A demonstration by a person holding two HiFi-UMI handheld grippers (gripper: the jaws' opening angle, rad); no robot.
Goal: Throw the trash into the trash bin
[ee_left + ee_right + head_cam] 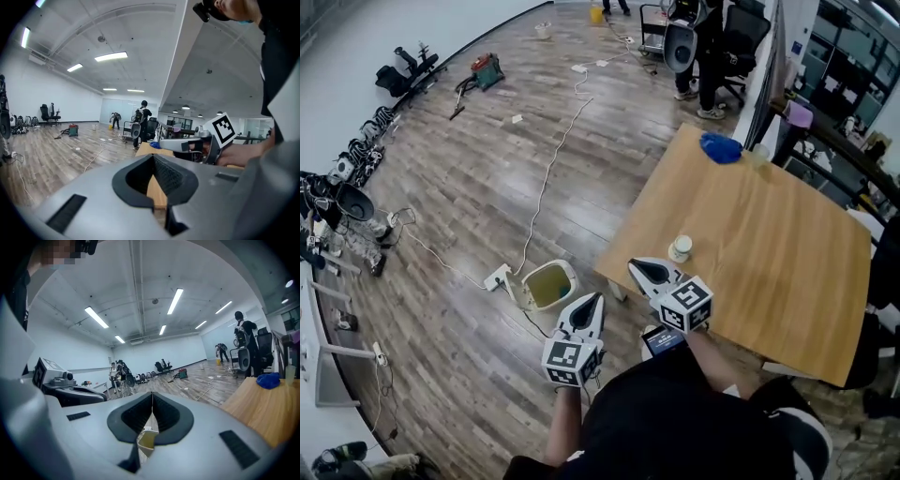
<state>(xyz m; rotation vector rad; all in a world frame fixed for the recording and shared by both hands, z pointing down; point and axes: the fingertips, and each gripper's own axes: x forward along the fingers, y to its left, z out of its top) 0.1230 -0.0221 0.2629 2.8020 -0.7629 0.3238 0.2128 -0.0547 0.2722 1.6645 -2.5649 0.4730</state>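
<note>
Opening the right gripper (636, 268), closed and empty like the left gripper (594, 302), should come first, since the small cup (680, 248) stands just beside it on the bench (769, 244), trash bin (549, 284) on the floor nearby.

**Obscured, cropped and indeterminate items across the three views**

Trash bin (549, 284): whole in the head view; in the right gripper view only a yellowish sliver shows beneath the closed jaws of the right gripper (152, 397). Table (769, 244): near edge partly covered by that gripper and the person's forearm (712, 361); in the left gripper view only a strip of wood shows in the jaw gap. Small capped container (680, 247): too small to identify. Blue item (721, 147) at the far corner: kind unclear. Standing people (705, 56): cut off by the top edge. Gear (337, 197) along the left wall: cropped, indistinct.
</note>
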